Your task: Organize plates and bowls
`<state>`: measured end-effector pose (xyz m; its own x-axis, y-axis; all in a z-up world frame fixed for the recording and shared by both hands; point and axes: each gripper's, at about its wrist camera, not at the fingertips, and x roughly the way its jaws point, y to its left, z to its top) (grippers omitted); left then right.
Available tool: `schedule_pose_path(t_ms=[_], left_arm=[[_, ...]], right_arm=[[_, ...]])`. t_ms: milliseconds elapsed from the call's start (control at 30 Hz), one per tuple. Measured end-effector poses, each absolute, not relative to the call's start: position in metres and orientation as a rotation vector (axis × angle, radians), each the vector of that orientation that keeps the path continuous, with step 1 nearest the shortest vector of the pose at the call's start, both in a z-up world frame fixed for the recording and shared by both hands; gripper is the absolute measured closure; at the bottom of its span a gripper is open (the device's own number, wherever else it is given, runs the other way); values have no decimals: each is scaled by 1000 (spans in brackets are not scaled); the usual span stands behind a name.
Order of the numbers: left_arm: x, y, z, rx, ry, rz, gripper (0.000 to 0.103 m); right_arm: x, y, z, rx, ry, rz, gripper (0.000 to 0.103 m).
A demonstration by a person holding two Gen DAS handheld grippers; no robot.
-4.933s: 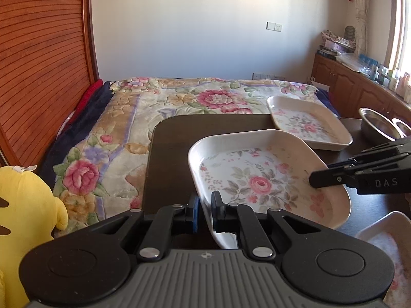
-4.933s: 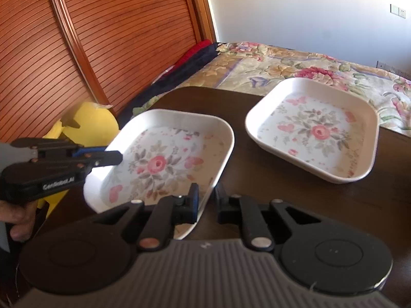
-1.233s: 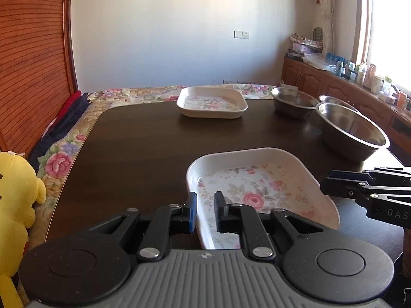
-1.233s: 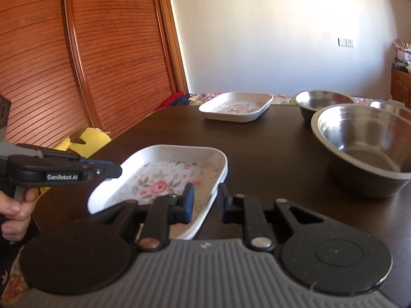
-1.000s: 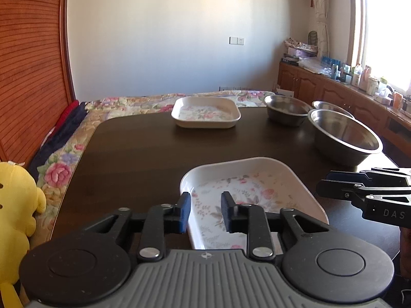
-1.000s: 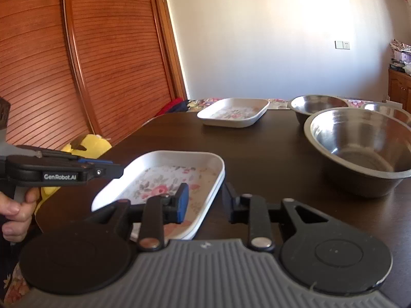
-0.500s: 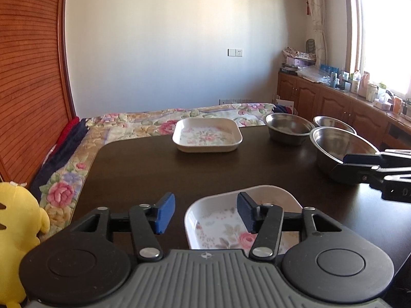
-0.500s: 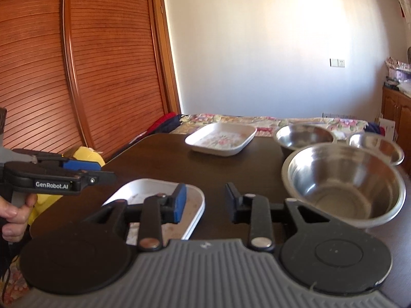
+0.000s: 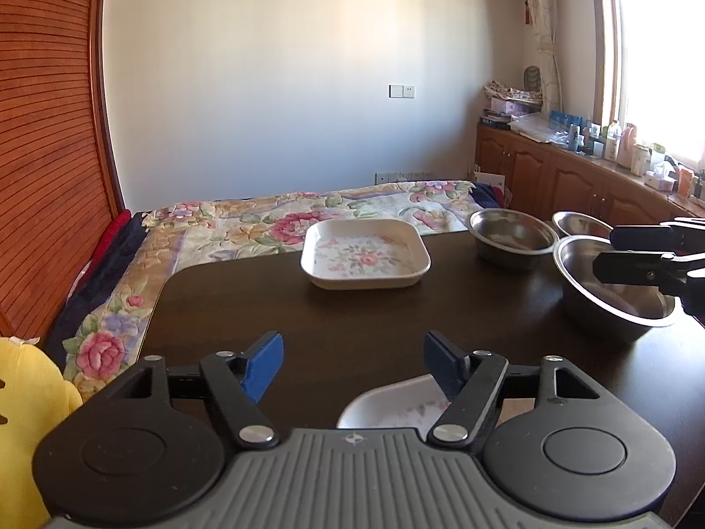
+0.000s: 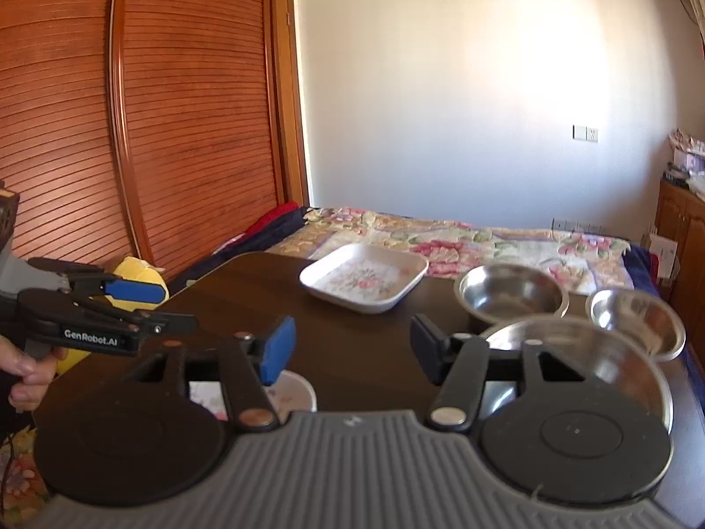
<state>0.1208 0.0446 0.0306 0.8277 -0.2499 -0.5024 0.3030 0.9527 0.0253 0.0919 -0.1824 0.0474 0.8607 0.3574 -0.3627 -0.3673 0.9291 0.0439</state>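
**Floral Plates Apart, Steel Bowls Grouped on Dark Table**

Hovering above a dark wooden table (image 9: 374,322), the left gripper (image 9: 352,359) has its blue-padded jaws spread wide, grasping nothing. The right gripper (image 10: 348,346) is likewise released, its jaws well apart and empty.

Behind the table lies a bed with a floral quilt (image 9: 246,225); a slatted wooden wardrobe (image 10: 176,110) fills the left wall, and a yellow plush toy (image 9: 26,401) sits at the table's near-left corner. Wooden cabinets (image 9: 568,176) crowded with bottles run beneath the bright window on the right. No object stands between the near and far dishes on the tabletop.

One floral plate (image 9: 365,253), squarish with rounded corners and without a clear long axis, rests upright at the table's far edge, its corners angled slightly toward the bed in the right wrist view. A second floral plate (image 9: 396,405) lies at the near edge, directly beneath the left gripper, mostly hidden by the tool's body; only a pale corner shows in either view.

Three steel bowls, mouths up, group on the right: a medium bowl (image 9: 511,236) far, a small bowl (image 10: 634,313) beside it, and a large bowl (image 9: 612,291) nearer. The right gripper's fingers cut across the large bowl's rim in the left wrist view, and its own frame masks much of that bowl in the right.
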Motion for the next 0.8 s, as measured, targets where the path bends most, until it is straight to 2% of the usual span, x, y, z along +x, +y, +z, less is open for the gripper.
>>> schedule_pose_path(t_ms=[333, 800], left_arm=[[156, 47, 40, 114, 504, -306, 17], [220, 48, 33, 144, 533, -332, 19]], right_arm=[[127, -182, 66, -57, 420, 402, 39], [206, -166, 66, -74, 586, 432, 40]])
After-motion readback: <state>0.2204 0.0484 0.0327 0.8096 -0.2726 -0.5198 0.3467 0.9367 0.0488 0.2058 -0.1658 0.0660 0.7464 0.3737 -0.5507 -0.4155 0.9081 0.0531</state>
